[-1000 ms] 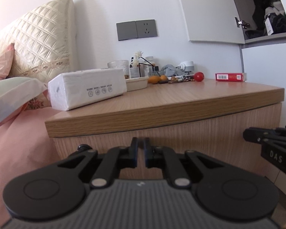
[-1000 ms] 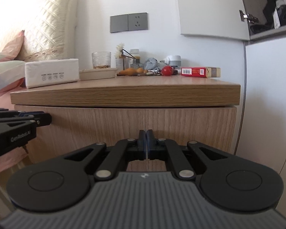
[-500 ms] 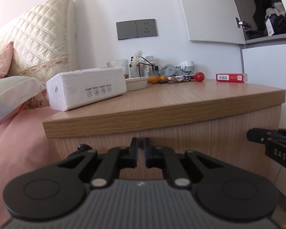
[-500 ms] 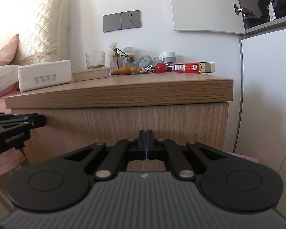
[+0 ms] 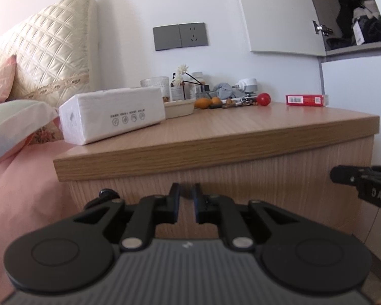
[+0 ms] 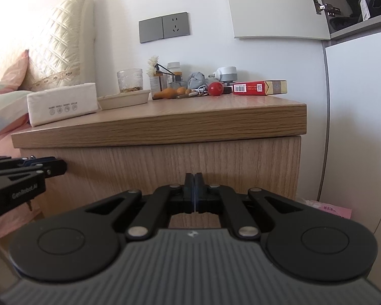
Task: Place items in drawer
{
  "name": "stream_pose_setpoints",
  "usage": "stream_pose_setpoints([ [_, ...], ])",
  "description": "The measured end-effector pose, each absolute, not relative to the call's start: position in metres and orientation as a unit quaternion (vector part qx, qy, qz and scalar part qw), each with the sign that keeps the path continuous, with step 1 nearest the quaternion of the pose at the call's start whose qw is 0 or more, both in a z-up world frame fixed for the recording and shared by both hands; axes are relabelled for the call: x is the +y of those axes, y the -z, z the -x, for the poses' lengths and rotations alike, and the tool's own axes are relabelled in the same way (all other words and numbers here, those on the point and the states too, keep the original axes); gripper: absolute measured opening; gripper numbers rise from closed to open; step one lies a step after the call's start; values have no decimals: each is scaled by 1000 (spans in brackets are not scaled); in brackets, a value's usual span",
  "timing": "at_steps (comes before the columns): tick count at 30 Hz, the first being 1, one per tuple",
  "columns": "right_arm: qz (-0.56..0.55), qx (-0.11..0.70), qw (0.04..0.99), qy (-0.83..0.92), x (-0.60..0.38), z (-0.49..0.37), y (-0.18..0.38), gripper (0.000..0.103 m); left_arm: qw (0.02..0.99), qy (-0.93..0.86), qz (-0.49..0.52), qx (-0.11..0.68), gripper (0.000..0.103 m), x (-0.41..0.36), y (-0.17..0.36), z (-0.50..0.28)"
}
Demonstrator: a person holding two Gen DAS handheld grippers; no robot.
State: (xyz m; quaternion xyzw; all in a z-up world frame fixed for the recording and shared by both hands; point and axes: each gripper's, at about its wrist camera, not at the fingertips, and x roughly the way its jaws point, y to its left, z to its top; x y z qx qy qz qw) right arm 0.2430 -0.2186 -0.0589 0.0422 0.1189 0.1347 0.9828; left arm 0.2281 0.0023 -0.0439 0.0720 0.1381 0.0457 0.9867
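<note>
Room: bedside corner, white wall with a grey socket plate (image 6: 164, 27), bed (image 5: 25, 183) with pink cover on the left.
Tabletop: wooden nightstand top (image 6: 216, 113) carries the items, still out because the drawer is shut.
Items: tissue pack (image 5: 111, 114) near the bed edge; red box (image 6: 259, 87), red ball (image 6: 215, 88) and small clutter at the back by the wall.
Drawer: wood front (image 6: 165, 167) under the top, closed; no handle visible.
Left tool (image 5: 185, 198): a narrow gap, empty, low before the drawer front, probably to pull it.
Right tool (image 6: 194, 190): pressed together, empty, level with the front.
</note>
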Motion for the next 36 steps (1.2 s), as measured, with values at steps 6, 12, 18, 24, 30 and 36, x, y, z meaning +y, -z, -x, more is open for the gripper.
stream_pose_setpoints([
  [6,-58,131,979,-146,-224,-247,55,2,985,-49,-77,143,17,3,43,-228],
  [12,-91,155,973,-145,-239,-249,52,5,987,-47,-66,139,28,8,33,-215],
  [18,-102,162,972,-138,-243,-237,43,5,988,-43,-51,141,46,11,22,-193],
  [24,-79,163,974,-139,-234,-219,31,5,988,-32,-39,146,60,14,8,-170],
  [30,-64,165,973,-148,-233,-199,19,7,989,-31,-46,139,76,25,-6,-151],
  [36,-45,150,976,-151,-241,-177,0,7,990,-37,-41,128,83,31,-19,-130],
])
